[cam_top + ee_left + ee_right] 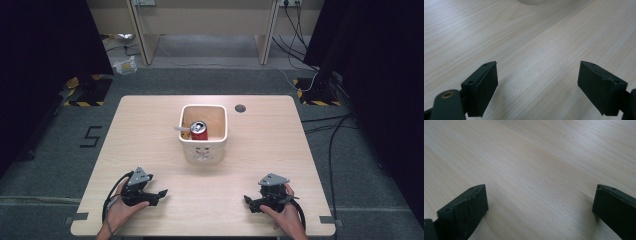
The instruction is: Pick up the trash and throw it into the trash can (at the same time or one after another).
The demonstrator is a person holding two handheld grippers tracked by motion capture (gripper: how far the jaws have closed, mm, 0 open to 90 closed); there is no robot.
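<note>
Fingers spread wide, both grippers empty, near table edge.
Left gripper (161, 192) and right gripper (247, 200) rest low; between and beyond, white tub (218, 142) holds an upright red can (199, 131). Nothing grasped yet; the reach seems all ahead.

The table (150, 125) is pale wood with fine straight grain, and a small dark round spot (240, 108) sits near its upper edge. At the frame's centre, the tub (202, 147) is cream-white with a faint grey pattern on its front. Inside it, the can (198, 131) is red with a silver top, beside a white strip (182, 129). The left gripper (161, 193) and right gripper (247, 201) are black, each topped by a grey plate. The floor (350, 165) is dark grey, with yellow-and-black striped tape (80, 103) at upper left.
</note>
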